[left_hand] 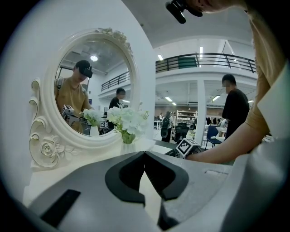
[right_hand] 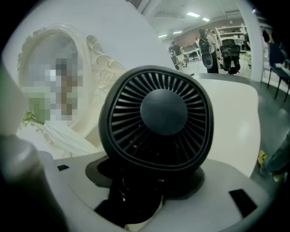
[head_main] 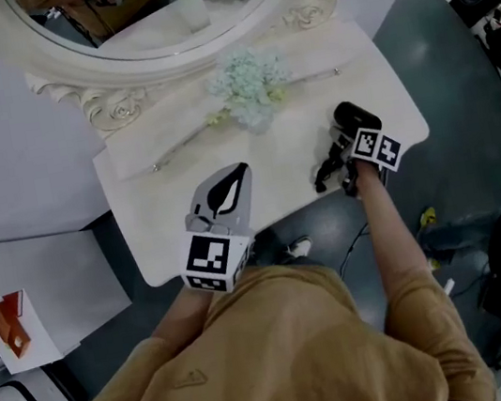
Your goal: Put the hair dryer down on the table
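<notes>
The black hair dryer (head_main: 354, 117) is over the right front part of the white vanity table (head_main: 166, 233), and I cannot tell whether it touches the top. My right gripper (head_main: 348, 146) is shut on its handle. In the right gripper view the dryer's round rear grille (right_hand: 158, 122) faces the camera and the handle runs down between the jaws of the right gripper (right_hand: 136, 199). My left gripper (head_main: 228, 189) hovers over the table's front edge, shut with nothing in it; its tips meet in the left gripper view (left_hand: 145, 156).
An oval white-framed mirror (head_main: 157, 39) stands at the back of the table, with pale flowers (head_main: 250, 85) in front of it. A black part lies on the table by the right gripper (head_main: 327, 172). Grey floor with bags and cables (head_main: 493, 2) lies to the right.
</notes>
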Motion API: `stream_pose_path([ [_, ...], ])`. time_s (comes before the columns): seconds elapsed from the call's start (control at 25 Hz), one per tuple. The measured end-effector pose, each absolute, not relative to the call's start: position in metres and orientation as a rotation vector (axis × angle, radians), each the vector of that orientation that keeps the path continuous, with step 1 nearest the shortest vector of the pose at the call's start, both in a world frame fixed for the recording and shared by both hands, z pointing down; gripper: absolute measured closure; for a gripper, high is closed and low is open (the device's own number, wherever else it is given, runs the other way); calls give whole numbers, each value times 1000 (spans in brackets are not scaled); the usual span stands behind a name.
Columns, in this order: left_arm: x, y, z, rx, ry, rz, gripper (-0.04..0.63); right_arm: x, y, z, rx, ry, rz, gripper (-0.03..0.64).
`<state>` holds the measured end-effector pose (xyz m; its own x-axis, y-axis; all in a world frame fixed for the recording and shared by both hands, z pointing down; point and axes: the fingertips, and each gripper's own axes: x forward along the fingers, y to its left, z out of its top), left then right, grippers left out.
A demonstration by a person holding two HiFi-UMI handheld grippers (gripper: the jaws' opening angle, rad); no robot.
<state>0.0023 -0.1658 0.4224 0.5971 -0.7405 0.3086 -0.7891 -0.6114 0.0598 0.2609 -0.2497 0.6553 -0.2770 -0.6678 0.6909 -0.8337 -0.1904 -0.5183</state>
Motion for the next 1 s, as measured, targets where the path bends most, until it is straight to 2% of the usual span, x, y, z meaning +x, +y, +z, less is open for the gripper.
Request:
stream_pose_path([
  [1.0, -2, -159, 423, 2620, -1287, 356, 592, 289, -224, 671, 1915, -1623, 1473, 342],
])
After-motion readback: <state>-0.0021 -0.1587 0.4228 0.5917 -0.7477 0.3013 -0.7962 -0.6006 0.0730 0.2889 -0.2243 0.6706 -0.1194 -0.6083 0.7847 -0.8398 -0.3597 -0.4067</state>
